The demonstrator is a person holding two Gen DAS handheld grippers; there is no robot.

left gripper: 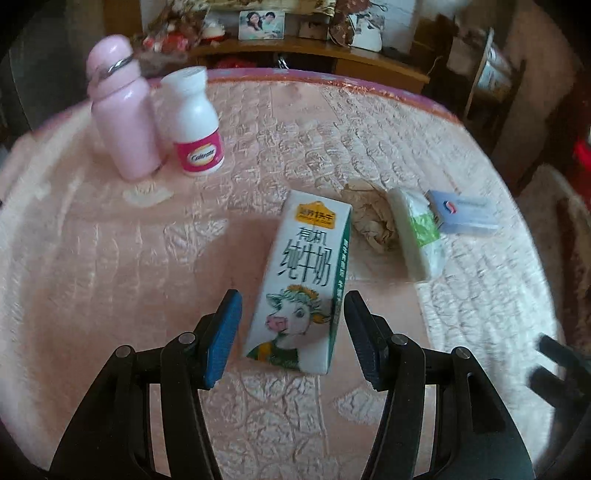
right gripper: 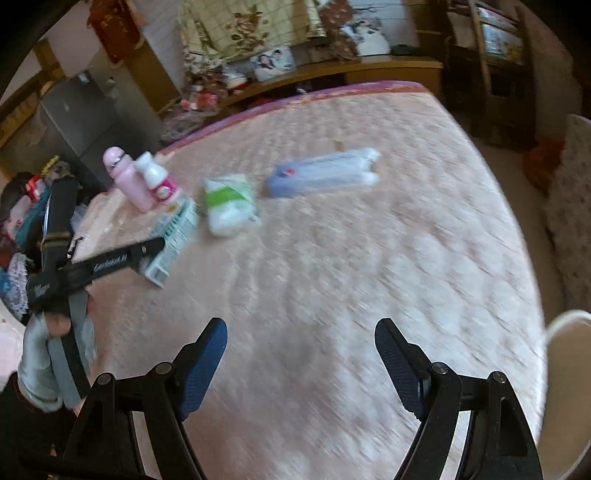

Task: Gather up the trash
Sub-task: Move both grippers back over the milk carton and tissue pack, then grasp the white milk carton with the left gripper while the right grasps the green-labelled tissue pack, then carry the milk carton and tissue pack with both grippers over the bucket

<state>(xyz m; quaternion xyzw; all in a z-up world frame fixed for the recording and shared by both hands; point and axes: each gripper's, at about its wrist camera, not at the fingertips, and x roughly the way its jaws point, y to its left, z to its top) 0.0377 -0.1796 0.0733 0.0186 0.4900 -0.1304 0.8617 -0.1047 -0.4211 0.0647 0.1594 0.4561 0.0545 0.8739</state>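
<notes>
- Milk carton (left gripper: 306, 280) is seen lying flat on the bed (left gripper: 110, 258), its near end between the parted blue pads of the left hand-held gripper (left gripper: 291, 336); a gap is visible on both sides, so nothing is gripped yet.
- Cardboard walls are judged light and fairly stiff, though likely to dent if empty; the glossy print may be a little slippery.
- Hold is best taken across the two long side faces, near the middle.
- Crumpled brown paper (left gripper: 369, 218) is seen just beyond the carton, touching a soft tissue pack (left gripper: 417, 232); both are judged very light and squashable.
- Right hand-held gripper (right gripper: 301, 365) is shown wide apart and empty over bare quilt.
- Quilted pink cover is judged soft and yielding, so pressing down would sink the carton.
- Pink flask (left gripper: 122, 114) and white pill bottle (left gripper: 195, 122) stand upright, well apart from the carton; a shelf with a framed photo (left gripper: 261, 25) is seen behind the bed.
</notes>
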